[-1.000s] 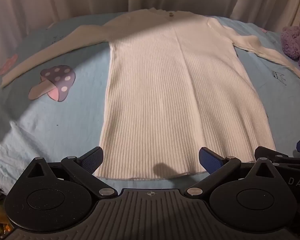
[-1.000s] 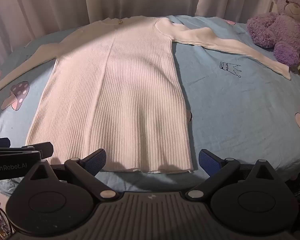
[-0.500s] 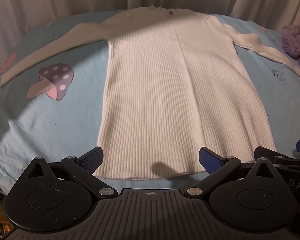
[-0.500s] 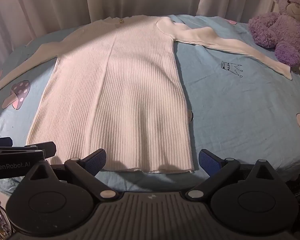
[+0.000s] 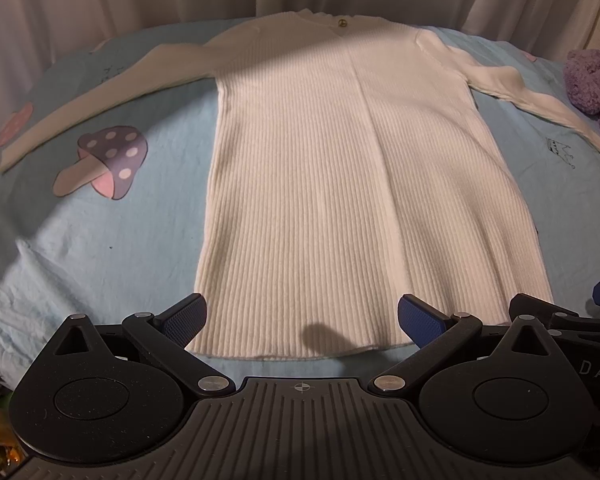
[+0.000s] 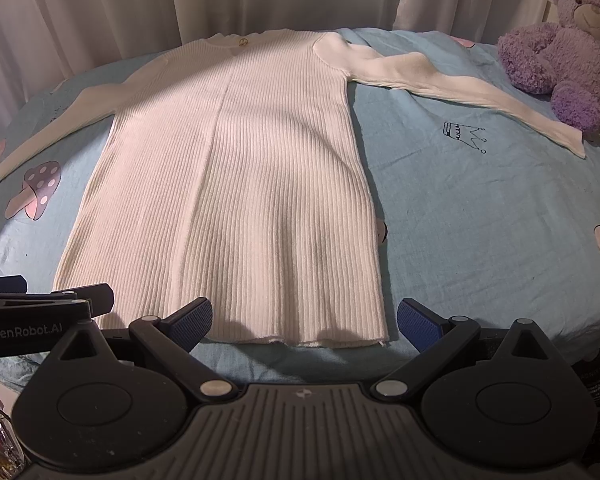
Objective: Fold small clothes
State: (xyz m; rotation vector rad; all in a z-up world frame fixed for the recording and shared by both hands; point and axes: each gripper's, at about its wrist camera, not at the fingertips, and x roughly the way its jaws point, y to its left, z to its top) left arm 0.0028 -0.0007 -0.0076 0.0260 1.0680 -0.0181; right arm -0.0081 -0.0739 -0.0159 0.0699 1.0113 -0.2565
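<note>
Hardly anything has shifted in the last second: the white ribbed top still lies flat, sleeves spread, on the blue bedsheet, while the left gripper and right gripper hover wide open and empty at its near hem, folding not yet begun.

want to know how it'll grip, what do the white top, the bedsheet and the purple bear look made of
White top: looks like a soft ribbed knit, matte; fine lengthwise ribs run down the body, while the sleeves look smoother.
Bedsheet: appears to be thin woven fabric, maybe cotton, matte blue with printed mushrooms; fine creases show.
Purple bear: plush, with a nubby, curly pile.
Exact fibres cannot be told.
</note>
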